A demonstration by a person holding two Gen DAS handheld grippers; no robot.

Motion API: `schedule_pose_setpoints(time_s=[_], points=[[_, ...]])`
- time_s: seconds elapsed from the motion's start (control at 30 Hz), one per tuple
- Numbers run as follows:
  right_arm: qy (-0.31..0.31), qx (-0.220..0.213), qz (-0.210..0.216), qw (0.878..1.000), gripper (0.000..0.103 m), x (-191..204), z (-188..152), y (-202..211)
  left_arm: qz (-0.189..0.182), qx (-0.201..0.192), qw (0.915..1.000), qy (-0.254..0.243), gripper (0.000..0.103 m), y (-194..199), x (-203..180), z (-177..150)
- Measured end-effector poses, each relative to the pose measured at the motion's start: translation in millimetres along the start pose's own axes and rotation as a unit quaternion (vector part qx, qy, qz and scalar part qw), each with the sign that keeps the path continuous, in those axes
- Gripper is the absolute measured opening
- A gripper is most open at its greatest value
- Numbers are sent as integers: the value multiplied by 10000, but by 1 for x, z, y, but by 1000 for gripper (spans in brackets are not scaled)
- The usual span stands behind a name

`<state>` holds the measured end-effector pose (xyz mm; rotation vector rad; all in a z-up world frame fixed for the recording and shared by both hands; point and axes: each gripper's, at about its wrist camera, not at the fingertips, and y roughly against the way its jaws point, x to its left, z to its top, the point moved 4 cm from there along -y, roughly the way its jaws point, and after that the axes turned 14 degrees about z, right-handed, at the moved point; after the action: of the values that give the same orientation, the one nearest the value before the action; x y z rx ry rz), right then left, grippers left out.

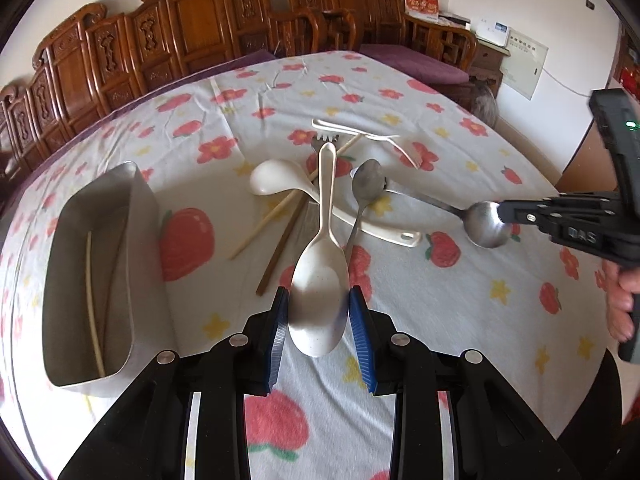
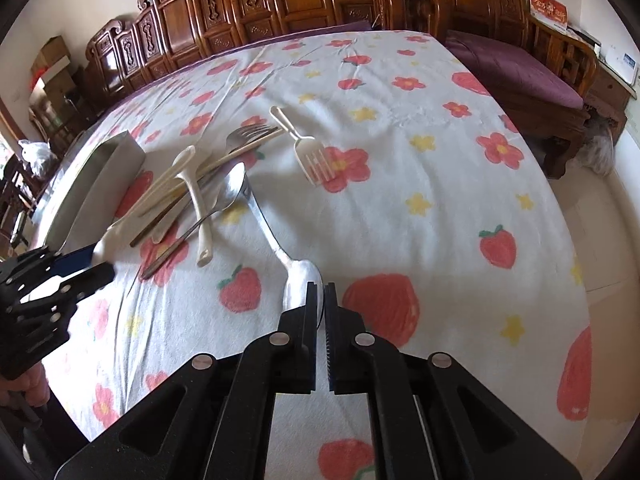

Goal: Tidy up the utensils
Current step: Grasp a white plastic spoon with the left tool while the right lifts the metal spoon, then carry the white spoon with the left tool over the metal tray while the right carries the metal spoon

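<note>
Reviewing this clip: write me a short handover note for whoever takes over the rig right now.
Left claw: pads on either side of the bowl of the cream plastic rice spoon; firm grip unclear.
Right claw: shut on the bowl of the large steel spoon.
Done: two chopsticks lie in the rectangular steel tray.
Left: both held spoons, plus the pile on the floral tablecloth: white ladle, small steel spoon, steel fork, remaining chopsticks, white plastic fork.
</note>
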<state>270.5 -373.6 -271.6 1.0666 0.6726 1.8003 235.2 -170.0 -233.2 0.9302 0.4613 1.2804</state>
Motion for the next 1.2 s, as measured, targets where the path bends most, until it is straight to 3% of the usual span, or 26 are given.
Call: schedule_pose_setpoints(time_s=[0.03, 0.1, 0.5, 0.83, 1.03, 1.2], points=[[-5, 1, 36, 10000, 19, -2, 1, -2, -4, -9, 10000, 12, 29, 2, 1, -1], [33, -20, 44, 10000, 22, -6, 3, -5, -17, -45, 10000, 18, 29, 7, 3, -2], [24, 148, 304, 9994, 24, -8, 2, -20, -45, -220, 9997, 118, 29, 27, 9, 1], [286, 205, 14, 9994, 25, 2, 0, -21, 19, -317, 9994, 110, 29, 38, 13, 3], [385, 30, -5, 9993, 25, 9, 17, -19, 28, -389, 9992, 122, 29, 44, 17, 8], [757, 334, -112, 9965, 25, 17, 31, -42, 60, -436, 9990, 124, 29, 49, 21, 11]])
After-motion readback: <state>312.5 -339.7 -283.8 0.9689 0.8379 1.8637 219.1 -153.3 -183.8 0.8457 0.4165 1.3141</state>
